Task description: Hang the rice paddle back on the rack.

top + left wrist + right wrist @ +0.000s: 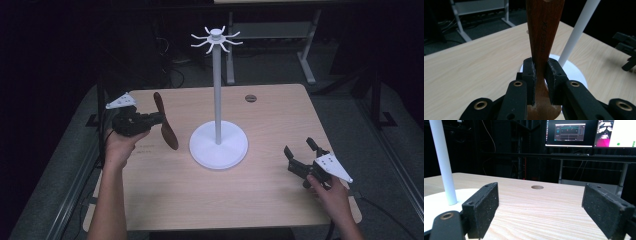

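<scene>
One wooden spoon (165, 121), brown, clenched at the neck in the left tongs (159, 119), held clear of the worktop (210, 195) left of the white hook stand (218, 145). Right tongs (301, 152) released, idle near the right edge. Handling note, as I judge it: keep the handle end uppermost, raise steadily toward the top hooks (216, 40), avoid knocking the pole.

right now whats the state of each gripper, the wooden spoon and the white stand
left gripper: shut on the wooden spoon's handle
wooden spoon: held off the table, roughly upright
right gripper: open, nothing between its jaws
white stand: upright on the table, hooks at its top bare
</scene>
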